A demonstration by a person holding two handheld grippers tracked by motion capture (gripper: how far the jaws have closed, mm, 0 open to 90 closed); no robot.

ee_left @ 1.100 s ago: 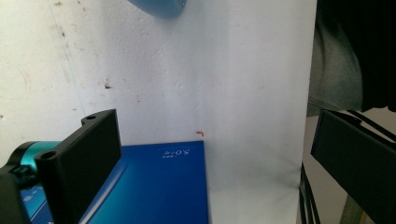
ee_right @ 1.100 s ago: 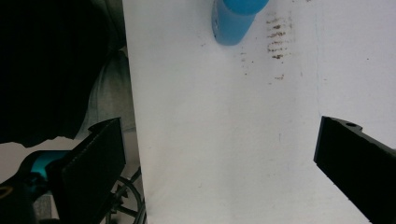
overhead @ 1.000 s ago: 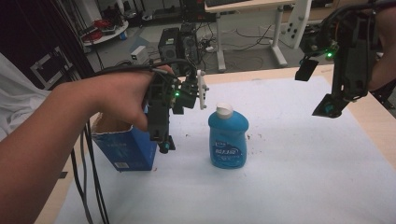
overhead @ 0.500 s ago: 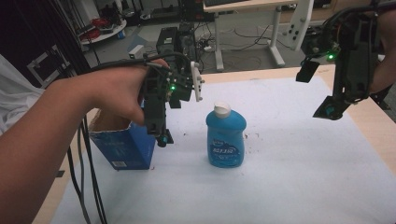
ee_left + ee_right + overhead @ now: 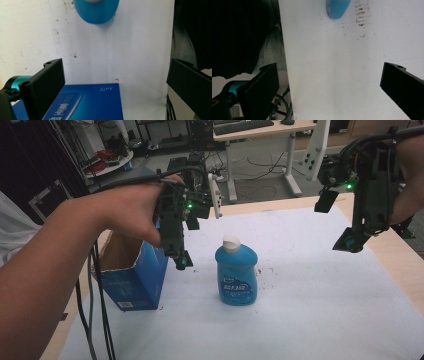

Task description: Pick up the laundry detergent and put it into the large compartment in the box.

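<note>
Two grippers hang above the table, each with its jaws spread wide and nothing between them. The left gripper (image 5: 181, 260) points down over the right edge of the box (image 5: 135, 275); in the left gripper view its jaws (image 5: 115, 82) frame the blue box top (image 5: 87, 102) below and the white sheet (image 5: 140, 50) beyond, with the bottle (image 5: 97, 10) at the top edge. The hand (image 5: 135, 217) grips it from the left, and cables trail down past the box.

The right gripper (image 5: 350, 240) hangs over the sheet's far right side, well apart from the bottle; in the right gripper view its jaws (image 5: 329, 90) frame bare sheet (image 5: 332, 62), with the bottle's blue end (image 5: 336, 8) at the top and brown specks beside it.

The bottle (image 5: 236, 272), blue with a white cap, stands upright near the middle of the sheet (image 5: 310, 310), just right of the box and apart from it. The box stands open-topped at the sheet's left edge. Desks and cables lie beyond the table (image 5: 400, 255).
</note>
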